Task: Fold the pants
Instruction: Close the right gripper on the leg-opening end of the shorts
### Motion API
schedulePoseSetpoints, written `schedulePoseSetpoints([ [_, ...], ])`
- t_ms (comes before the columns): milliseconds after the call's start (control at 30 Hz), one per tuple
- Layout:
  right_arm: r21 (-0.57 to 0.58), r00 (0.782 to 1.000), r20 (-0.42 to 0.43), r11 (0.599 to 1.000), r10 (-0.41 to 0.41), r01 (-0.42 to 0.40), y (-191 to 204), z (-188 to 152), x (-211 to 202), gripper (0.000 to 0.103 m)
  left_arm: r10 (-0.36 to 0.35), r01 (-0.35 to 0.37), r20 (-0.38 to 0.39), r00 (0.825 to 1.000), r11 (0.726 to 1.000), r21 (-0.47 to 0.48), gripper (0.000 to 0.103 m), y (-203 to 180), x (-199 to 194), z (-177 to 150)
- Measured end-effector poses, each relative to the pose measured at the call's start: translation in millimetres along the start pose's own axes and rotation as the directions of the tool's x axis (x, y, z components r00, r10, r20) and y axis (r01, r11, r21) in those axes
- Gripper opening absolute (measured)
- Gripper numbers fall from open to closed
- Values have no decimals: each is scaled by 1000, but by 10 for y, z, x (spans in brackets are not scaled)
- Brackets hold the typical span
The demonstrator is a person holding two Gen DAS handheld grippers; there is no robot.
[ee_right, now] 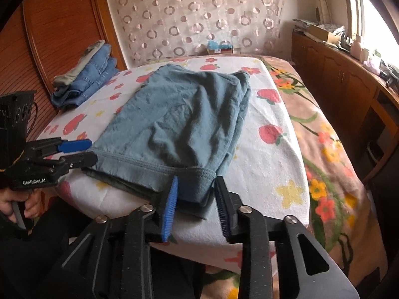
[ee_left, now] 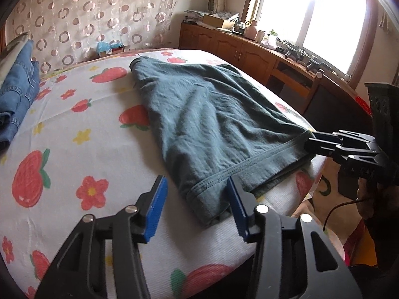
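Teal pants (ee_left: 212, 124) lie folded lengthwise on the strawberry-print sheet (ee_left: 82, 114), hems at the near edge; they also show in the right wrist view (ee_right: 179, 122). My left gripper (ee_left: 197, 201) is open, with its jaws on either side of the left hem corner. It appears at the left of the right wrist view (ee_right: 87, 150), at the hem's left corner. My right gripper (ee_right: 195, 204) is open with the right hem corner between its jaws. In the left wrist view it (ee_left: 310, 140) reaches the hem's right corner from the right.
A stack of folded blue jeans (ee_right: 87, 84) lies at the far left of the bed (ee_right: 331, 134). Wooden cabinets (ee_left: 249, 52) with clutter run under the window on the right. A patterned curtain (ee_right: 194, 17) hangs behind. A flowered blanket covers the bed's right side.
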State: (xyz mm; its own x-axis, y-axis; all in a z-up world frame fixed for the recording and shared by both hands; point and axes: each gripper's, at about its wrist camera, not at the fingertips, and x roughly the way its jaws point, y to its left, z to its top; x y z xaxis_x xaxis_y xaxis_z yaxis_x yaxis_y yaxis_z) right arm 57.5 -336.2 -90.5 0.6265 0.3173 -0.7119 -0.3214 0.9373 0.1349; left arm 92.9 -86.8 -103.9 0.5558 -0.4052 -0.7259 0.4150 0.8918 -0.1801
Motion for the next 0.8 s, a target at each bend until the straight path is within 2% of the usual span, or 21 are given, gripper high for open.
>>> schedulePoseSetpoints([
  [67, 2, 1000, 0, 1000, -2, 2, 6, 2, 17, 42, 2, -2, 4, 1000, 1000, 4, 46, 1, -6, -15],
  [233, 5, 999, -42, 1000, -23, 23, -17, -51, 117, 43, 1, -1, 5, 1000, 1000, 3, 46, 0, -18, -26],
  [433, -11, 999, -37, 1000, -27, 26, -7, -86, 109, 43, 1, -1, 5, 1000, 1000, -1, 46, 3, -28, -37],
  [633, -22, 999, -40, 1000, -20, 19, 36, -108, 105, 37, 0, 0, 6, 1000, 1000, -2, 46, 10, -32, -43],
  [800, -49, 999, -37, 999, -14, 13, 85, -101, 106, 27, 0, 0, 5, 1000, 1000, -1, 46, 7, -26, -36],
])
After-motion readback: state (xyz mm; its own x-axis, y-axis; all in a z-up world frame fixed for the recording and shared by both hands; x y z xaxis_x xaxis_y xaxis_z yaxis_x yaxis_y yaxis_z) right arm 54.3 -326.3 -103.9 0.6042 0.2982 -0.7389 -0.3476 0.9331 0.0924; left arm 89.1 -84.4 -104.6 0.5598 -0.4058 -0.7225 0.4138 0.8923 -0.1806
